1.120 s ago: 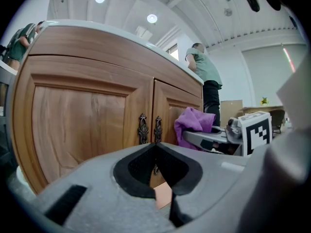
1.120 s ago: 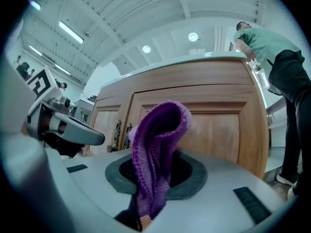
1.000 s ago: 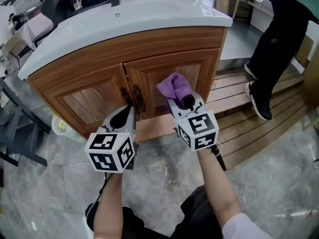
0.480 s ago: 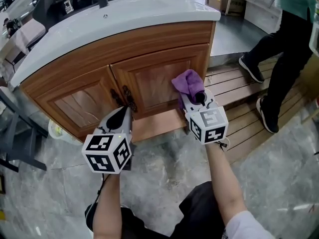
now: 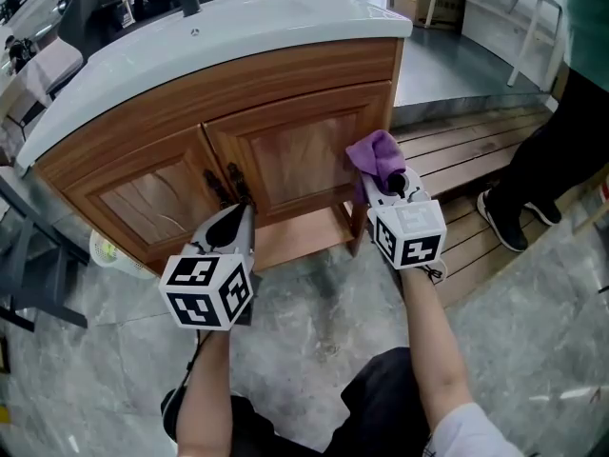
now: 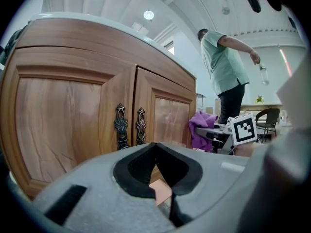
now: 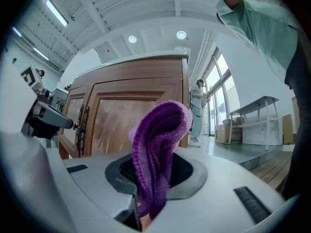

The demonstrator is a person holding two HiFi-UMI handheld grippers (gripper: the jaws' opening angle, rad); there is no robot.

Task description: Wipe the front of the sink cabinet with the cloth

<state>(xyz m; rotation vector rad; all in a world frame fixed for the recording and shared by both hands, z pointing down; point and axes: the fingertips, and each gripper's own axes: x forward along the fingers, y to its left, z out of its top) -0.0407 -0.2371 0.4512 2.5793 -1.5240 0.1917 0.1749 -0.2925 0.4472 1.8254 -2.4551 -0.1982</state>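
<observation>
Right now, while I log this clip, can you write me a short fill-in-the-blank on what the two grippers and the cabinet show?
1. The right gripper is shut on a ____ cloth.
2. The left gripper has its jaws together and holds ____.
3. The dark handles sit where the two ____ of the cabinet meet.

Missing words: purple; nothing; doors.

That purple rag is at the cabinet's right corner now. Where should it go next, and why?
Probably slide the right gripper leftward across the wood. The purple cloth it grips sits at the cabinet front's right edge, so both doors lie to its left.
</observation>
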